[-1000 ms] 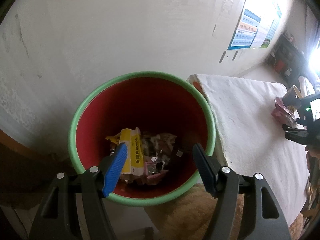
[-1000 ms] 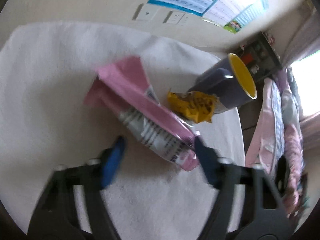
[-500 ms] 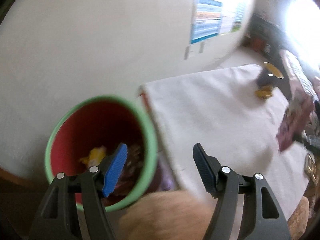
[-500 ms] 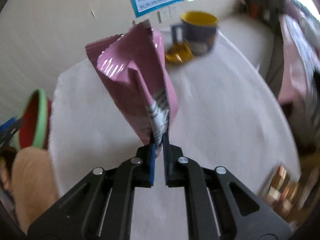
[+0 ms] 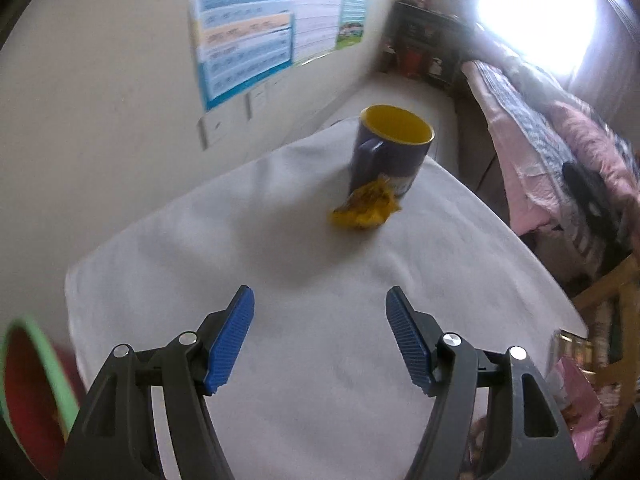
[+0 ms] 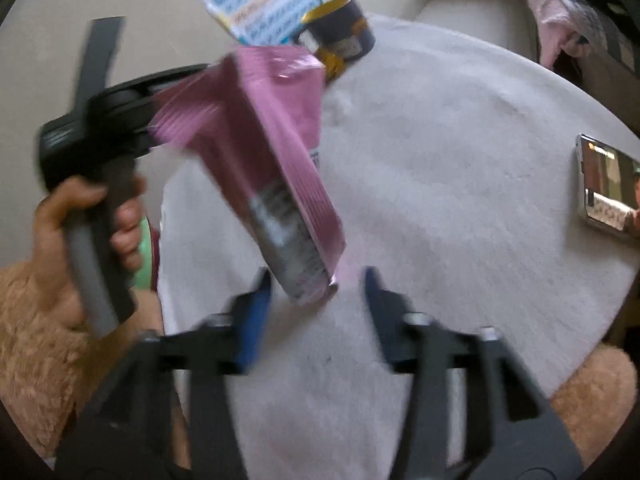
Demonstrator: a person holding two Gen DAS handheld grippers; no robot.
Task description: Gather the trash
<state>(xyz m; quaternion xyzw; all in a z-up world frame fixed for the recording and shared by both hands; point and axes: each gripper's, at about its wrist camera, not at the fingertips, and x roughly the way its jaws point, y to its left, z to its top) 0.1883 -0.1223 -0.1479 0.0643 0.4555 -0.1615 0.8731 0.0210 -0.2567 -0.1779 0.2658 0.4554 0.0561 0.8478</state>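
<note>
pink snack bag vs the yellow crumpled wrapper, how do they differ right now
The pink foil snack bag is long, fairly flat and off the white tablecloth, loose between the right claw's jaws, which have just been opening. The yellow crumpled wrapper is a small wad lying on the cloth against the purple mug, untouched. Both are trash, neither yet in the red bin.

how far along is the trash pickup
Done: the red bin is in view, contents unseen. In hand: the right gripper has just been opening, the pink wrapper between its jaws, ungripped. Left: the yellow wrapper by the mug; the left gripper is open, empty.
</note>
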